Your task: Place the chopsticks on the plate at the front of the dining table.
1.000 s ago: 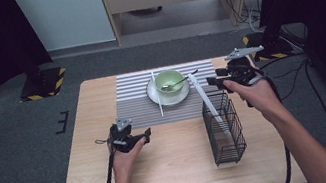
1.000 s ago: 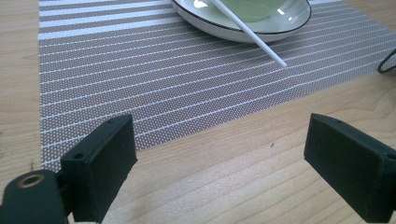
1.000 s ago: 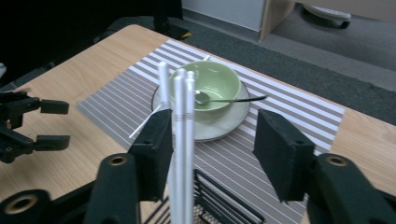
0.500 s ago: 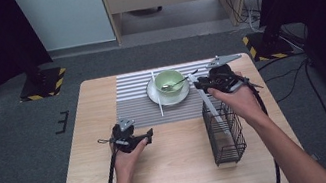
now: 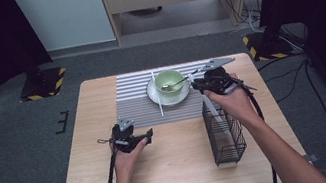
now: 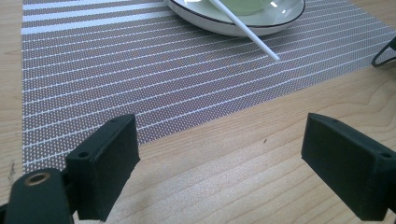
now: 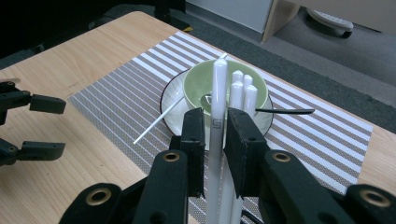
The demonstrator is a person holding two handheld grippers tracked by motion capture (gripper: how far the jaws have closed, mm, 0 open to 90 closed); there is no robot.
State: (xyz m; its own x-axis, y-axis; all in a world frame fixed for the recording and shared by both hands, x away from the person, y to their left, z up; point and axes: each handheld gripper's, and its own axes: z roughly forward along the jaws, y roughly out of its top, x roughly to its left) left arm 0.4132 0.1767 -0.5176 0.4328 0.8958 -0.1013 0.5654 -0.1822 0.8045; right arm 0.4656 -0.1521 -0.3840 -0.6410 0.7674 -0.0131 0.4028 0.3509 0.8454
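My right gripper (image 7: 217, 121) is shut on the upper part of a white chopstick (image 7: 218, 88). Two more white chopsticks (image 7: 243, 93) stand right beside it. From above, the right gripper (image 5: 200, 82) sits over the far end of a black wire basket (image 5: 224, 134), and the held chopstick (image 5: 212, 108) slants down into it. A green bowl (image 5: 169, 81) with a spoon (image 5: 179, 82) rests on a white plate (image 5: 154, 95). Another white chopstick (image 5: 157, 95) leans on the plate's rim. My left gripper (image 5: 146, 136) lies open on the wood, with nothing between its jaws (image 6: 219, 158).
A grey striped placemat (image 5: 136, 96) lies under the plate at the table's far middle. The spoon handle (image 7: 285, 111) sticks out to the bowl's right. The wooden table (image 5: 175, 170) has bare room between the left gripper and the basket. Cables trail off the right edge.
My right gripper has moved left from beyond the basket to the chopstick tops above it and is shut on one. The left gripper has hardly moved.
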